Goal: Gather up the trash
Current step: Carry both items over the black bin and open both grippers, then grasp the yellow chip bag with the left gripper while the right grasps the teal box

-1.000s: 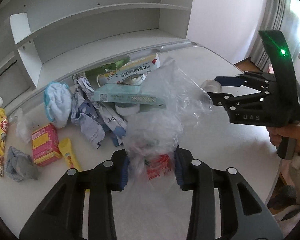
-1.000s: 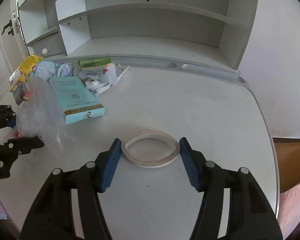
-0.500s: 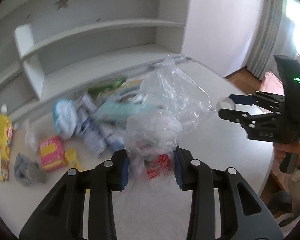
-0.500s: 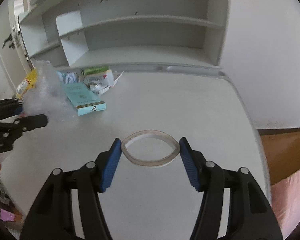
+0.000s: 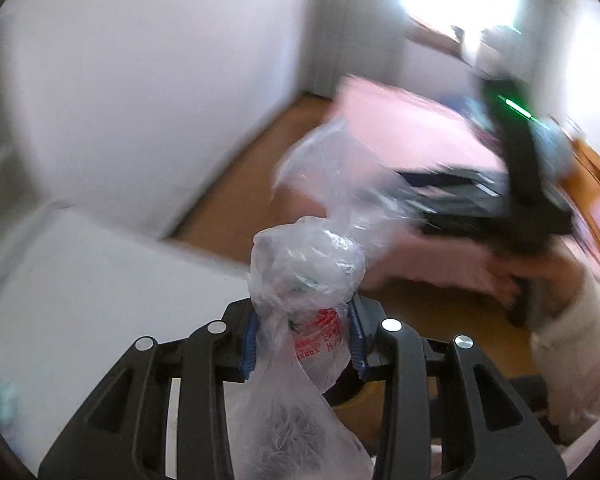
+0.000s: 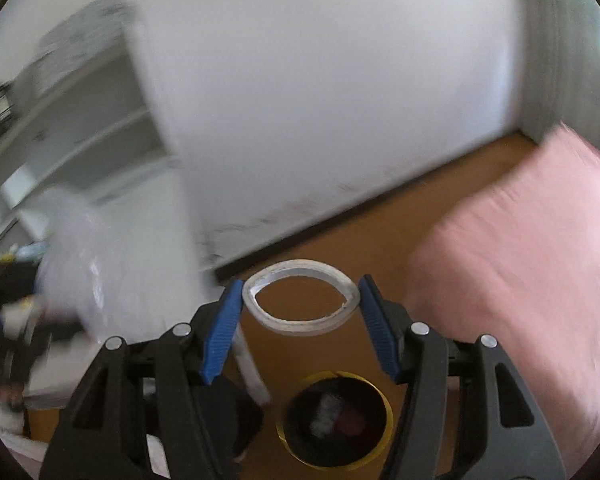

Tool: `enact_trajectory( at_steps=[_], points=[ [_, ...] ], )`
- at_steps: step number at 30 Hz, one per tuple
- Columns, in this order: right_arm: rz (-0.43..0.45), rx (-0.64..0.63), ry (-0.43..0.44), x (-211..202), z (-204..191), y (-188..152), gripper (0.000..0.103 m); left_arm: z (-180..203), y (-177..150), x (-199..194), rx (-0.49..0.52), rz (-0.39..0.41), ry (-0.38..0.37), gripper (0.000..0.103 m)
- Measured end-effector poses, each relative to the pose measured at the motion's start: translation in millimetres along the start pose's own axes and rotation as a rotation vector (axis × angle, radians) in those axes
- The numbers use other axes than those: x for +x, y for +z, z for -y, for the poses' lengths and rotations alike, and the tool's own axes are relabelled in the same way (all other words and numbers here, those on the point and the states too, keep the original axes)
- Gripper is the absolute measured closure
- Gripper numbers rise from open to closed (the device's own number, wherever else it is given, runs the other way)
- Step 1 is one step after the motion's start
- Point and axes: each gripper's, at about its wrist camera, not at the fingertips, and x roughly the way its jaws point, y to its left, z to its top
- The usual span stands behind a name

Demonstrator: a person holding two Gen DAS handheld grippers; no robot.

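Note:
My left gripper [image 5: 303, 340] is shut on a clear plastic bag [image 5: 306, 268] with red print, holding it in the air past the white desk's edge [image 5: 100, 280]. My right gripper [image 6: 300, 308] is shut on a squashed white tape ring [image 6: 300, 300] and holds it above the floor. A bin [image 6: 336, 420] with a yellow rim and dark liner stands on the floor just below the right gripper, with some trash inside. The bag shows blurred at the left of the right wrist view [image 6: 80, 248]. The right gripper shows blurred in the left wrist view [image 5: 520, 192].
A pink bed [image 6: 520, 260] lies to the right. The wooden floor [image 6: 340, 240] runs along a white wall [image 6: 320, 100]. The desk's white leg [image 6: 252, 372] stands beside the bin. Shelves [image 6: 60, 140] are at the far left.
Both grippers have swung right, away from the desk and the trash pile, and now hang over the floor by the bin. Each keeps its hold.

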Motion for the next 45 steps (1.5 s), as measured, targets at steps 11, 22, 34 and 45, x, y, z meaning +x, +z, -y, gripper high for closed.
enact_trajectory(
  at_steps=[11, 22, 34, 45],
  points=[
    [-0.588, 0.385, 0.074, 190.8, 134.7, -153.0, 0.045, 1.6, -84.0, 263.5, -0.243, -0.513, -0.028, 0.069],
    [-0.717, 0.579, 0.162, 221.4, 146.0, -196.1, 0.023, -1.2, -111.0, 298.2, -0.352, -0.571, -0.069, 0.012],
    [-0.431, 0.479, -0.179, 147.3, 179.5, -130.1, 0.009, 65.2, -43.4, 204.0, -0.098, -0.215, -0.116, 0.006],
    [-0.106, 0.125, -0.304, 70.5, 114.9, -72.2, 0.007, -6.2, -8.1, -35.0, -0.136, 0.231, 0.300, 0.006]
  ],
)
